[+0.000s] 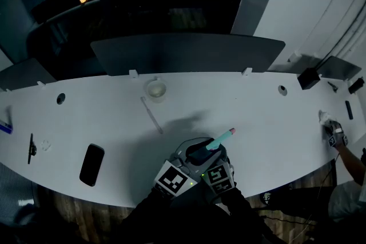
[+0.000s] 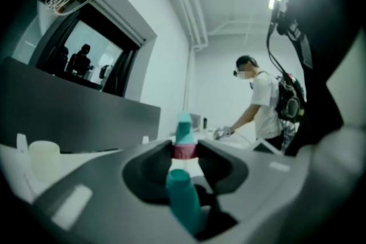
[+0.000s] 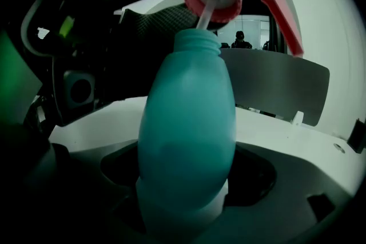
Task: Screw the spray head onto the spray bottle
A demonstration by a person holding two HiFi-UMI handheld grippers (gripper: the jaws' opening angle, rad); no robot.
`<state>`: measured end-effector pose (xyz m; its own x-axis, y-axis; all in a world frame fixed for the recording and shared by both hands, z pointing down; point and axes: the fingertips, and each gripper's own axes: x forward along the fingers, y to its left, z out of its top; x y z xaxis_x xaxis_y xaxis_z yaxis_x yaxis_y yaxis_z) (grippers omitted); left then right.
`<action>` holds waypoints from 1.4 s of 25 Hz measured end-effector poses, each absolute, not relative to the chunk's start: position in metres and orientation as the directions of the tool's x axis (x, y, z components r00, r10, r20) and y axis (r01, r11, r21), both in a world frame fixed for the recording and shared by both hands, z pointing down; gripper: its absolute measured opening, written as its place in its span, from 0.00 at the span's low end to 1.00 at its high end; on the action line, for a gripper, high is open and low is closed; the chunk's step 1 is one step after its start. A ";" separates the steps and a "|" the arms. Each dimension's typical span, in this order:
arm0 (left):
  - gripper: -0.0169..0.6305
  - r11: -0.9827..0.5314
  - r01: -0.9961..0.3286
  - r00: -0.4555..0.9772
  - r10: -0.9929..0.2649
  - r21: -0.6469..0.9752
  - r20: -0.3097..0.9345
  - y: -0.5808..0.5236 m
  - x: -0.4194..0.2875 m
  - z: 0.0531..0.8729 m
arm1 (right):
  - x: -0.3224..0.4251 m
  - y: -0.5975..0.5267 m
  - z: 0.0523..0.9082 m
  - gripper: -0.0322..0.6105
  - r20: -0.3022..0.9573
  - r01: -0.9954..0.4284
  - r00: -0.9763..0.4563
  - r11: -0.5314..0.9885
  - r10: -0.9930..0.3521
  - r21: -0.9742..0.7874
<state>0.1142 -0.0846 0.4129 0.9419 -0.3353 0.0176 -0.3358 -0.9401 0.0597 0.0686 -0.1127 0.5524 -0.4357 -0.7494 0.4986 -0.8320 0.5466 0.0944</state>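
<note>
My right gripper (image 3: 186, 191) is shut on the belly of the teal spray bottle (image 3: 186, 128), which points up with its open neck on top. Above the neck hangs the spray head (image 3: 214, 3): pink collar, pink trigger, white dip tube running down into the neck. The collar sits a little above the neck, apart from it. My left gripper (image 2: 184, 151) is shut on the spray head (image 2: 184, 148) at its pink collar. In the head view both grippers meet at the table's near edge, left gripper (image 1: 197, 152) beside right gripper (image 1: 220, 166), with the teal spray head (image 1: 222, 139) sticking out to the upper right.
On the white table (image 1: 257, 123) lie a black phone (image 1: 91, 164), a pen (image 1: 31, 148), a thin clear stick (image 1: 151, 114) and a pale round cup (image 1: 156, 89). A dark partition (image 1: 189, 51) runs behind. Another person's gloved hand (image 1: 334, 135) works at the far right.
</note>
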 end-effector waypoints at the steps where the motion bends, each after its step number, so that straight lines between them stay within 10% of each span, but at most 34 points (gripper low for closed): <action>1: 0.24 -0.940 -0.337 0.942 -0.336 0.054 0.027 -0.085 0.113 0.418 | 0.068 -0.113 0.553 0.70 0.499 -0.832 -0.439 0.548 -0.747 0.088; 30: 0.40 -0.937 -0.321 0.947 -0.321 0.136 0.027 -0.098 0.094 0.408 | 0.067 -0.111 0.553 0.70 0.502 -0.819 -0.451 0.565 -0.738 0.095; 35: 0.17 -0.958 -0.271 0.961 -0.264 0.096 0.081 -0.089 0.101 0.417 | 0.067 -0.111 0.557 0.70 0.502 -0.815 -0.456 0.571 -0.735 0.096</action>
